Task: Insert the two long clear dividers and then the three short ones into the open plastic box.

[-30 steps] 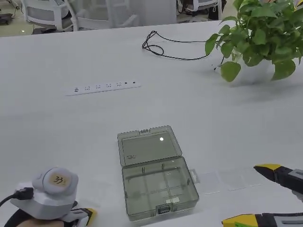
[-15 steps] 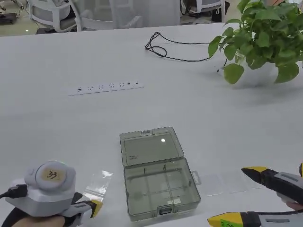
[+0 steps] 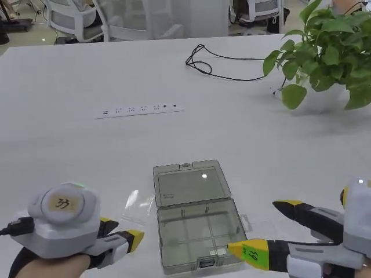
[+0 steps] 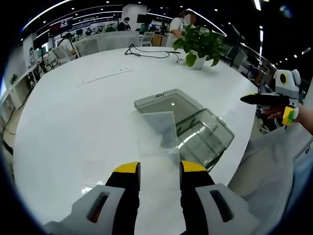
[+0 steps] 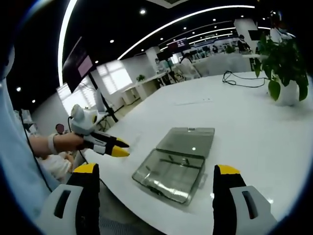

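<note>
One clear rectangular plastic divider [image 4: 157,132] stood between the left gripper's [image 4: 160,166] narrowly parted jaws, grip not discernible. One open smoky plastic box [image 3: 195,204] lay just rightward, the right gripper [image 3: 254,226] gaping wide beyond it.

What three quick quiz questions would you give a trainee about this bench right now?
1. True or false: the lid of the plastic box is shut.
2. Which lies on the table beyond the box? A. power strip B. keyboard C. mug
3. Are the fingers of the right gripper open or shut?
Key: 1 false; 2 A; 3 open.
</note>
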### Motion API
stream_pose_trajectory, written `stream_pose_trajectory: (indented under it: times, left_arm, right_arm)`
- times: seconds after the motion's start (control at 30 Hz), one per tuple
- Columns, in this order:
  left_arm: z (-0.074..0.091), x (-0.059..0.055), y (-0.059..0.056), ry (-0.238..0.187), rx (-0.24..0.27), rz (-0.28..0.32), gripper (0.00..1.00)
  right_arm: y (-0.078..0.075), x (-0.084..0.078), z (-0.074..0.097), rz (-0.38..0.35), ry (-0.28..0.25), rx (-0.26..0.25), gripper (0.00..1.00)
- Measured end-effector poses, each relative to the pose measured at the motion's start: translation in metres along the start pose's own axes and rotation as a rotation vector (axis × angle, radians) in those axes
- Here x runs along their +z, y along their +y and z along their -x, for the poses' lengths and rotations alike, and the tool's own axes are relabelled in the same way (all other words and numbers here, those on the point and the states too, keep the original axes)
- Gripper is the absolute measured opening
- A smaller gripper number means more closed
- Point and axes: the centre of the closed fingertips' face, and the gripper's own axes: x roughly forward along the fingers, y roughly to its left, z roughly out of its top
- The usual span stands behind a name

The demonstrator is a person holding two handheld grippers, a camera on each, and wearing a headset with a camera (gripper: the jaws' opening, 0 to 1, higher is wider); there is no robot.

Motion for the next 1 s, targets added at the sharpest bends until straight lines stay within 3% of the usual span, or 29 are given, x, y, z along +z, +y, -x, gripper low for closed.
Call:
stream_pose_trajectory:
  times: [0.3,0.6,1.0]
  left_arm:
    - [0.0,0.023,-0.03,-0.069,-0.047,0.002,0.3]
    - [-0.007,0.03,-0.052,-0.095,-0.083,0.01,0.3]
    - [-0.012,0.043,-0.073,-0.135,-0.117,0.025,0.3]
  right_arm:
    - [0.007,0.019,-0.027,-0.075,-0.05,0.022,0.85]
    - [0.013,0.023,-0.048,-0.13,-0.041,0.038,0.64]
    - [0.016,0.026,-0.069,-0.208,-0.043,0.049,0.3]
